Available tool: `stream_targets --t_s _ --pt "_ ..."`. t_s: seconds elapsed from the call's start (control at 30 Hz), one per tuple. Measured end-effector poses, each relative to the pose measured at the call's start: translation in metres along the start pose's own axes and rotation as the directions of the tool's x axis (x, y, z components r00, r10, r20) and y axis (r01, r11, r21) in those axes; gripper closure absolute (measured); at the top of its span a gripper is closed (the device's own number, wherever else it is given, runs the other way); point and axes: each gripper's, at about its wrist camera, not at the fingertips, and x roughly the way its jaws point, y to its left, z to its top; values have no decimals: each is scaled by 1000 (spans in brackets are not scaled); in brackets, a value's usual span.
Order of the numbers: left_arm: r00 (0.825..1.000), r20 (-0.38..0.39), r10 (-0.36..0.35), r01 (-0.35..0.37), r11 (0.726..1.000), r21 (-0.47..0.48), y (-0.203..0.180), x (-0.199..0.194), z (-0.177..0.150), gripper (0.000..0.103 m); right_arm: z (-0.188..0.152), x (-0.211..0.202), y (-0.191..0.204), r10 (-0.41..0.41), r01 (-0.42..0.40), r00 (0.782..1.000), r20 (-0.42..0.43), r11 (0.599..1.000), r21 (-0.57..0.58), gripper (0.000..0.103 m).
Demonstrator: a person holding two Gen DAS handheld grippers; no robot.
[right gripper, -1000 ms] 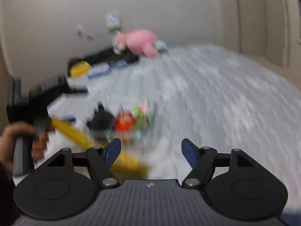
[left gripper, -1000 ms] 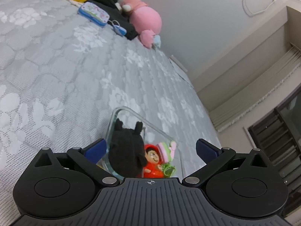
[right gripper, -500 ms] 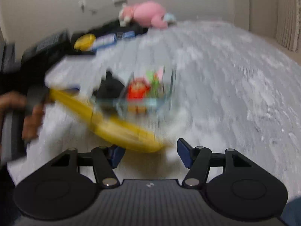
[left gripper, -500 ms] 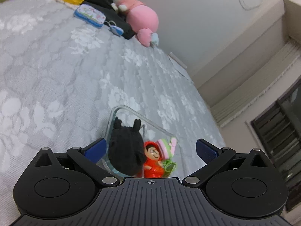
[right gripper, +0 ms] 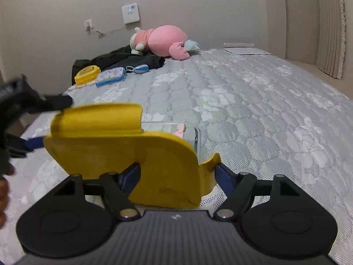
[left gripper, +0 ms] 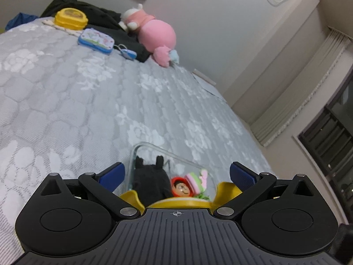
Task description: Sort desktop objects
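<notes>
Yellow lid [right gripper: 123,154]: tilted up over the glass container [right gripper: 197,141], hides most of it in the right wrist view; in the left wrist view only its near rim shows, at the bottom between the fingers.
Left gripper [left gripper: 176,174]: blue pads wide apart, nothing pressed between them; in the right wrist view it sits blurred at far left, just beside the lid's left edge, contact unclear.
Person's hand [right gripper: 3,190]: at the far left edge, on the left gripper's handle.
Right gripper [right gripper: 177,173]: jaws opening, lid between them; left pad tucked in the lid's notch, right pad at the lid's tab, cannot tell if they press.
Container contents: black plush [left gripper: 150,181], red-capped figure [left gripper: 182,187], pink-green toy [left gripper: 197,180], all inside the glass.
Mattress [right gripper: 253,110]: grey quilted, container rests on it.
Far end, left to right: yellow box [right gripper: 87,74], blue-rimmed tin [right gripper: 111,76], blue fob [right gripper: 141,68], dark clothing [right gripper: 123,59], pink plush [right gripper: 164,42], paper sheet [right gripper: 245,50].
Wall: white panel [right gripper: 130,13] above the plush.
Blocking: lid screens the container from the right gripper.
</notes>
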Motion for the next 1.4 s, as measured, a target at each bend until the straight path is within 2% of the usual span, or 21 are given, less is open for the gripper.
stream_targets --t_s 0.13,0.23,0.3,0.33,0.4,0.47,0.53,0.6,0.63,0.73,0.87,0.97,1.0,1.23,1.33,1.4 --pt "1000 8 -10 9 1000 21 -5 -15 4 0 -4 7 0 -7 6 1000 -17 1000 -3 26" --pt "996 -8 -85 85 996 27 -2 -29 7 0 -6 10 0 -10 9 1000 -22 1000 -18 26" --pt "976 -29 -215 215 976 -14 13 -36 9 0 -7 11 0 -11 11 1000 -24 1000 -26 26" --pt "960 -47 -275 272 960 -67 24 -36 10 0 -6 11 0 -11 10 1000 -27 1000 -25 26" --pt "918 -70 -390 374 911 -172 47 -37 12 0 -5 9 -2 4 -4 1000 -24 1000 -7 26" --pt "930 -56 -363 346 917 -199 60 -40 11 0 -4 6 -5 25 -25 1000 -13 999 22 26" --pt "956 -15 -294 284 933 -221 70 -47 10 0 -3 1 -9 47 -47 999 10 998 48 26" --pt "963 -1 -268 259 932 -252 77 -50 7 0 -3 -4 -13 63 -65 998 32 995 73 26" --pt "968 -18 -251 239 938 -252 78 -50 5 0 -3 -5 -16 71 -74 996 46 994 84 26" --pt "980 -126 -156 133 976 -170 65 -37 -6 0 0 -14 -22 85 -95 991 101 991 99 26" --pt "976 -220 -7 7 1000 -2 33 -7 -17 0 7 -9 -28 93 -105 990 109 988 110 26" --pt "967 -234 103 -77 990 119 23 16 -24 0 10 -2 -32 93 -107 989 112 987 118 26" --pt "964 -242 113 -84 988 126 24 20 -28 0 11 0 -33 95 -108 990 109 987 120 26" --pt "939 -315 138 -132 990 43 35 50 -32 0 12 20 -44 105 -113 993 63 981 159 26" --pt "934 -339 112 -130 991 -31 40 58 -33 0 11 31 -45 97 -101 995 32 981 168 26" --pt "932 -353 81 -101 994 -39 39 61 -33 0 9 36 -46 93 -94 996 13 980 173 26"
